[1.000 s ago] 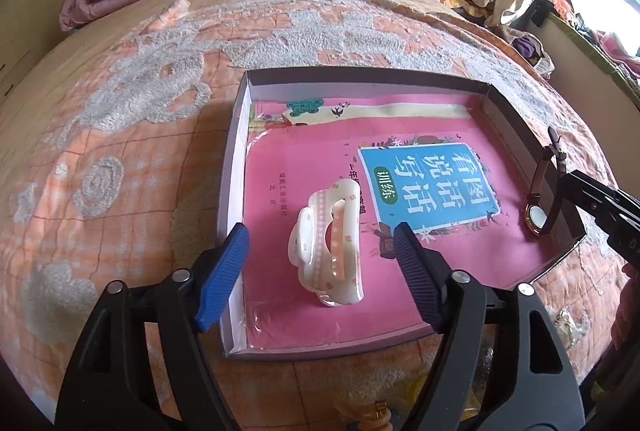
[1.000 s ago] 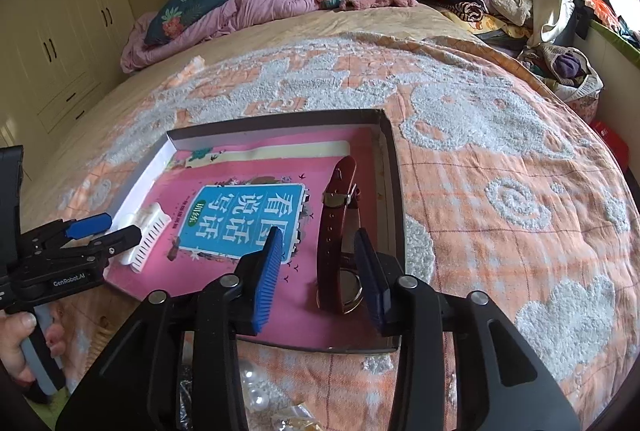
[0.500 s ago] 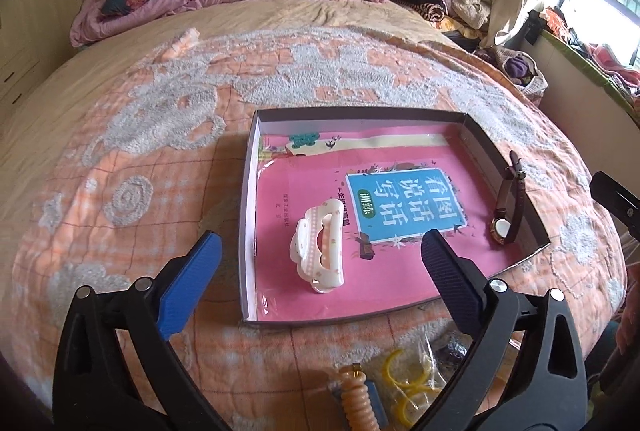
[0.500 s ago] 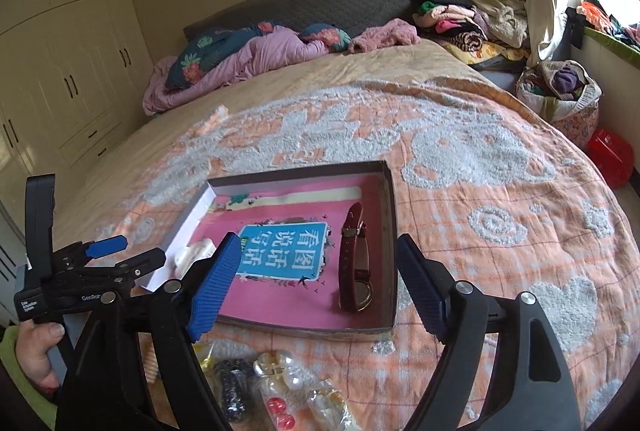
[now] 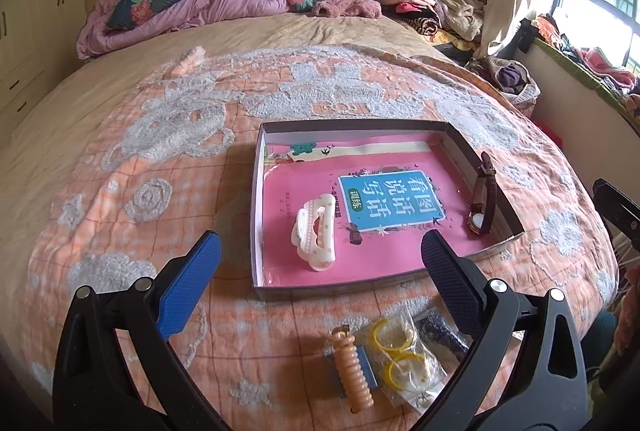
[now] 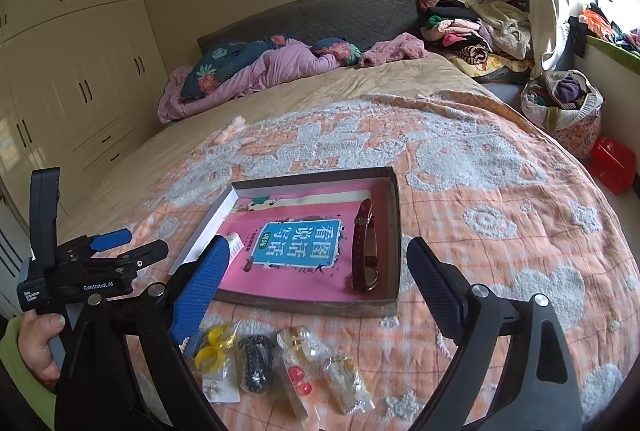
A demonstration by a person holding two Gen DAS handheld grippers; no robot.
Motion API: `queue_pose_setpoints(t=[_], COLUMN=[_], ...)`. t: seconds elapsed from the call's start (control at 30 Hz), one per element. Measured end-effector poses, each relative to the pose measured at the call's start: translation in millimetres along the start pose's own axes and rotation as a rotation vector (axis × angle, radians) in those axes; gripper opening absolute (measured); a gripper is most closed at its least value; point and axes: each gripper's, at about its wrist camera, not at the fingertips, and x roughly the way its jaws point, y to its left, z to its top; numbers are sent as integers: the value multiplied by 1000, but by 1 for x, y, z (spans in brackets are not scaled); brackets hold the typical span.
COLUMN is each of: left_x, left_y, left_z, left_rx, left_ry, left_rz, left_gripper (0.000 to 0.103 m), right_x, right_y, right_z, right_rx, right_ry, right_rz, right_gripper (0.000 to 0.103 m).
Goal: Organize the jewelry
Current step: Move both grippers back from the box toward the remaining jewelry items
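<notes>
With both jaw sets spread and empty, right gripper [image 6: 316,283] having just been opening, bagged jewelry [image 6: 280,363] lies just below and ahead of it, nearer than to left gripper [image 5: 320,271], tray [image 6: 396,231] beyond.

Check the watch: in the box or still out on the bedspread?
In. The watch lies inside the box along its right wall, strap stretched lengthwise, on the pink book cover.
</notes>
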Motion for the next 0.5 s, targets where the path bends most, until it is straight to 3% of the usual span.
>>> queue_pose_setpoints(t=[0.5], left_x=[-11], left_y=[9], left_z=[-31], left_rx=[-35], left_ry=[32], left_rz=[-8], left_gripper=[94], right_x=[-16], right_y=[7], right_z=[-28], right_rx=[-30], right_ry=[50], right_rz=[19], right_gripper=[90])
